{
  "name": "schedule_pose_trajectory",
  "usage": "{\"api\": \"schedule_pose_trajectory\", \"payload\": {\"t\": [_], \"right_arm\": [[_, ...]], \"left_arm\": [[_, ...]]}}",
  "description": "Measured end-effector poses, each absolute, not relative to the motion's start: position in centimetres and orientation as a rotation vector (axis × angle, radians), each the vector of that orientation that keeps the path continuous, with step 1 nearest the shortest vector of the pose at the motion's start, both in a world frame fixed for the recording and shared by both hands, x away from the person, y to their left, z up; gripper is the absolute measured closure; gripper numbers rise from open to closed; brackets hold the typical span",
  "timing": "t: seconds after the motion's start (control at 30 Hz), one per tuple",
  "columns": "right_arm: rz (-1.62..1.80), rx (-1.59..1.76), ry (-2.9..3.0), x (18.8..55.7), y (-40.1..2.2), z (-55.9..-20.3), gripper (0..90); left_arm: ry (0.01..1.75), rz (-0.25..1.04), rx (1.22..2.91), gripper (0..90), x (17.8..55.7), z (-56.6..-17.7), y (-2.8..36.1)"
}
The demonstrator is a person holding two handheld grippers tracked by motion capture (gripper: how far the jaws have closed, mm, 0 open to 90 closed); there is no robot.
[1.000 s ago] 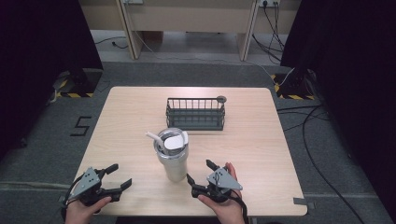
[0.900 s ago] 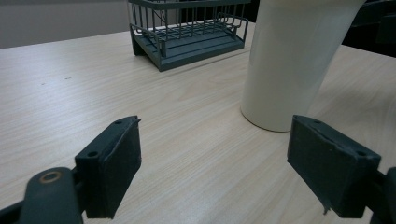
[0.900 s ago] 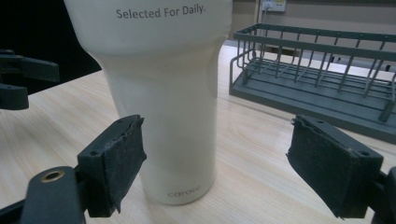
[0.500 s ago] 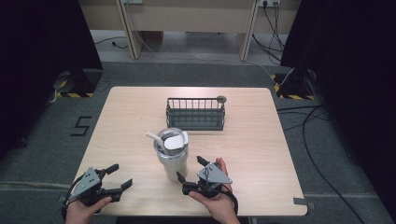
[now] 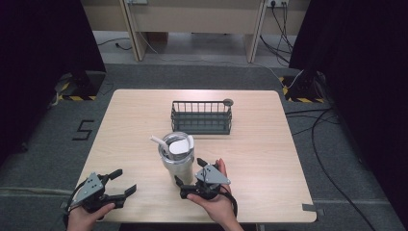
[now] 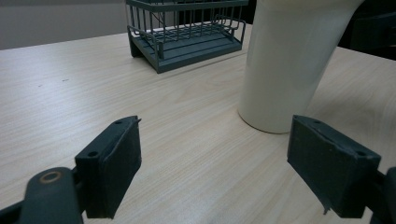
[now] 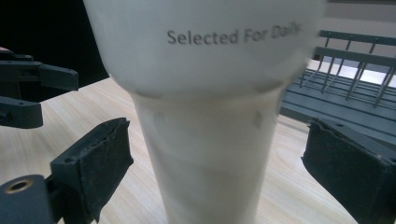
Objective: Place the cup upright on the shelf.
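Right tongs [image 5: 186, 180] have slid left up to the cup [image 5: 176, 161] since a second ago, jaws just opening. Left tongs [image 5: 119, 183] spread, idle on the table [image 5: 269, 159]. Cup mid-table between right jaws, probably untouched. Grab pending; rack [image 5: 201, 117] empty.

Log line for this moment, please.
right gripper: jaws just opening, astride cup, pads clear | left gripper: open, idle | rack: behind cup

This looks like a lab: around the wooden surface [image 5: 269, 144] hang black curtains [image 5: 43, 53], with taped floor marks [image 5: 82, 130] and cables [image 5: 332, 144] beside it.
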State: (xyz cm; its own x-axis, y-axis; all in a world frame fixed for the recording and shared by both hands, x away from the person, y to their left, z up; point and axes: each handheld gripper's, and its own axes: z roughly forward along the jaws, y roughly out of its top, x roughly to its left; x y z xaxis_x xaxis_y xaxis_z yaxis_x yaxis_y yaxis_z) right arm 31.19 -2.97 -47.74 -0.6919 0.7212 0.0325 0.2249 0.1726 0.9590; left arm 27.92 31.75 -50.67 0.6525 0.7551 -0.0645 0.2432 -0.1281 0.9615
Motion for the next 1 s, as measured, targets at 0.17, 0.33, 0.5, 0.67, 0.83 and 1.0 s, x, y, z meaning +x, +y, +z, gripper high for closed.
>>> {"api": "schedule_pose_trajectory", "payload": {"t": [0.17,0.33,0.5,0.67,0.83,1.0], "right_arm": [[1.540,0.885,2.013,31.7,-2.2,-47.6,6.7],[1.546,0.896,1.996,32.2,-1.5,-47.7,6.7],[1.553,0.896,1.989,32.5,-0.7,-48.2,5.8],[1.559,0.908,1.970,32.9,-0.7,-48.7,5.0],[1.580,0.903,1.952,33.3,-0.2,-48.9,4.9],[1.595,0.881,1.933,33.6,0.2,-49.1,4.4]], "left_arm": [[0.820,0.539,1.685,16.9,27.9,-50.6,31.8],[0.820,0.538,1.684,16.9,27.9,-50.6,31.8],[0.822,0.542,1.682,16.9,27.9,-50.6,31.9],[0.825,0.542,1.682,16.9,27.9,-50.6,32.0],[0.826,0.543,1.684,16.9,27.9,-50.7,31.9],[0.828,0.542,1.685,16.9,28.0,-50.7,32.0]]}}
